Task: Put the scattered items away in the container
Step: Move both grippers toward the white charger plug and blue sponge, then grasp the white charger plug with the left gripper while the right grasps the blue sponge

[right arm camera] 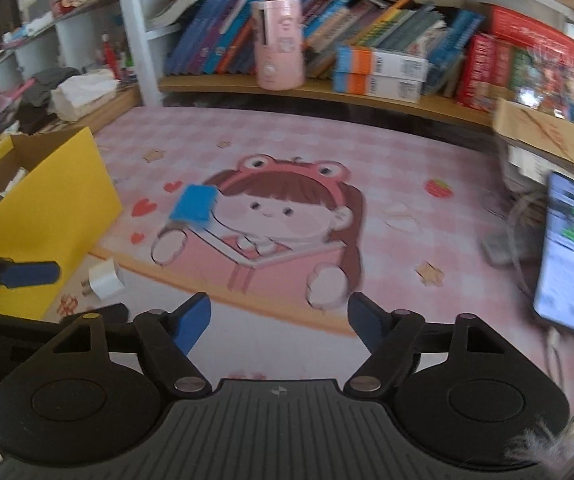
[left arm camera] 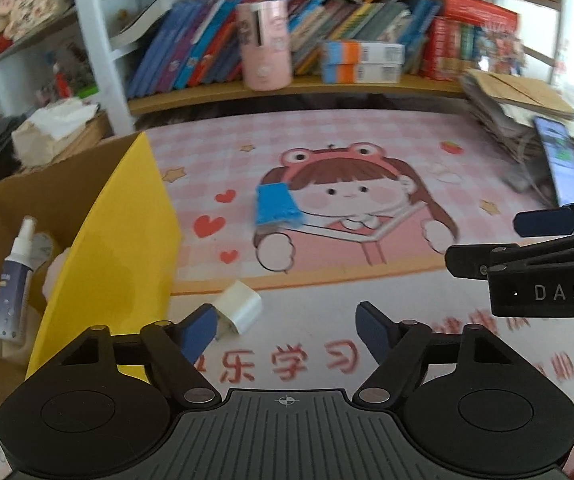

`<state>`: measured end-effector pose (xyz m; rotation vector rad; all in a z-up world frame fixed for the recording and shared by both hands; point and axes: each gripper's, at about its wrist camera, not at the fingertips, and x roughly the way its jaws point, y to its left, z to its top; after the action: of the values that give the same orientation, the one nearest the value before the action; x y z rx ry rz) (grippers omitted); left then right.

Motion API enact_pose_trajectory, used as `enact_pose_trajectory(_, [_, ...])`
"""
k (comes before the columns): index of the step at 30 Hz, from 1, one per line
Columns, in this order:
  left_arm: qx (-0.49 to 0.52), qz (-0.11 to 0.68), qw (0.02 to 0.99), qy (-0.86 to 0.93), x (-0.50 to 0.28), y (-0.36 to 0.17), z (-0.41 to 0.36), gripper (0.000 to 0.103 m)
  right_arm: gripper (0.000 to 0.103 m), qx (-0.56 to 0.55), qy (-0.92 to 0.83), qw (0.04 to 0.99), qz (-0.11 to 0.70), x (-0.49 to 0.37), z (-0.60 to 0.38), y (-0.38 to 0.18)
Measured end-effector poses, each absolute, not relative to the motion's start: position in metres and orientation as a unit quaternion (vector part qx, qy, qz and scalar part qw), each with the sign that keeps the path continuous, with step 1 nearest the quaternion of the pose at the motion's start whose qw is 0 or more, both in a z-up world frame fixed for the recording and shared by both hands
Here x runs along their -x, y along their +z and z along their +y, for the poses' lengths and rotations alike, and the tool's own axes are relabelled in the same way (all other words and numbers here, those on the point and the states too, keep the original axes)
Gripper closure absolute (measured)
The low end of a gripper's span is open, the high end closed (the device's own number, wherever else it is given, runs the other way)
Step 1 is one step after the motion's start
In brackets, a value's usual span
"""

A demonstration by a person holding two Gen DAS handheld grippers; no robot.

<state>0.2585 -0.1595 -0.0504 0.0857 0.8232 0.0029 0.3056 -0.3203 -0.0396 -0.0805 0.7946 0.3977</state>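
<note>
Scattered items are two now: a small white plastic charger block (left arm camera: 237,307) lying just beside the yellow cardboard box (left arm camera: 119,240), and a blue rectangular sponge (left arm camera: 277,205) further out on the pink cartoon mat (left arm camera: 367,128) of the counter. I keep the left gripper (left arm camera: 287,330) wide open and empty, low near the charger block, I think to take it first. My right gripper (right arm camera: 279,320) is also open, holding nothing. A white spray bottle (left arm camera: 15,280) lies already inside the box.
</note>
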Motion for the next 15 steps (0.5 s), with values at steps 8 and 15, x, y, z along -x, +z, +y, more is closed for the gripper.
enact_pose_trajectory(8, [-0.026,0.415,0.907,0.068,-0.292,-0.068,-0.156,0.031,0.041,0.043,0.274,0.884,0.376,-0.372,-0.278,-0.049])
enact_pose_trajectory(15, [0.041,0.438,0.892,0.102,-0.303,-0.081,-0.136,0.038,0.043,0.081,0.353,0.856,0.369,-0.42,-0.234,-0.06])
